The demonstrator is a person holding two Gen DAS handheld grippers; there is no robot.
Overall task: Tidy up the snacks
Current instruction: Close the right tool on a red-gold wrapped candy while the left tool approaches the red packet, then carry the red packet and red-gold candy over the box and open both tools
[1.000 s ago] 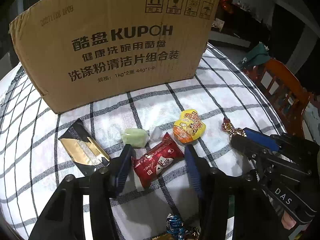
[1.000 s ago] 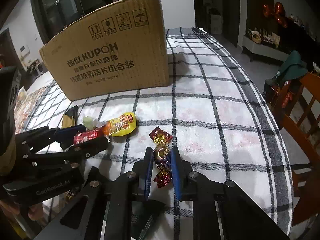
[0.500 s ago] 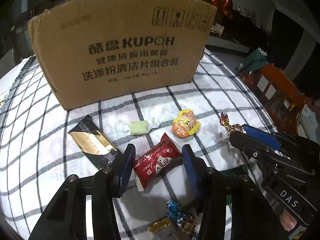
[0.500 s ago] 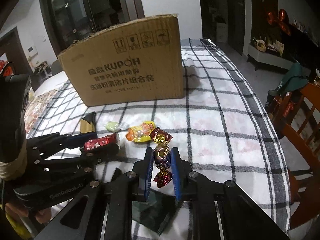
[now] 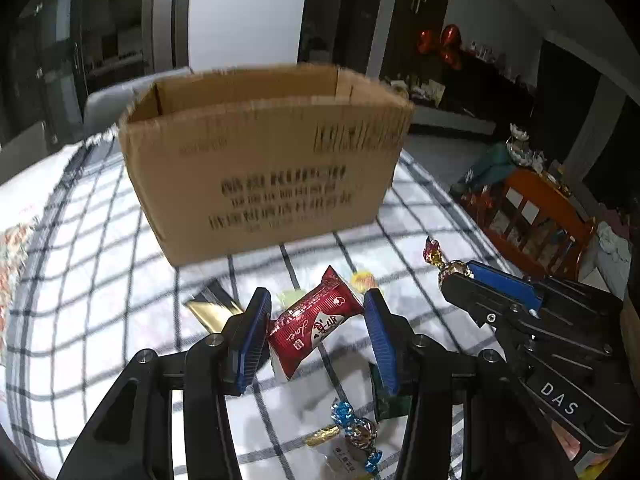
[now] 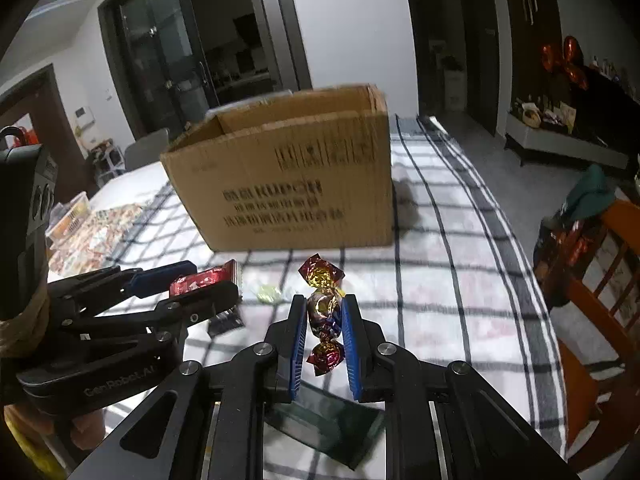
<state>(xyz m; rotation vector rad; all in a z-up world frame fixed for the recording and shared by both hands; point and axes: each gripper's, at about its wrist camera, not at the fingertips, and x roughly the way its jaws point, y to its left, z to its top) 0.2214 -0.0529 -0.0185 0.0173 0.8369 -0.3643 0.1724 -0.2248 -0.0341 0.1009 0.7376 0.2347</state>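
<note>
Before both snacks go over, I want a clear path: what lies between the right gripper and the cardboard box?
Only bare checked tablecloth between right gripper and cardboard box, in the right wrist view.

Left black two-finger gripper with blue pads [image 5: 316, 326]: tilted downward, jaws clamped on a packet. Right black blue-padded gripper [image 6: 323, 320]: tilted downward, jaws nearly closed, pinching a sweet.

I can't read the print on the cardboard box [image 5: 264, 168]; it is smeared. My left gripper [image 5: 316, 320] hides most of the green candy [image 5: 289, 296], and a wrapper [image 5: 344, 462] runs off the near edge.
</note>
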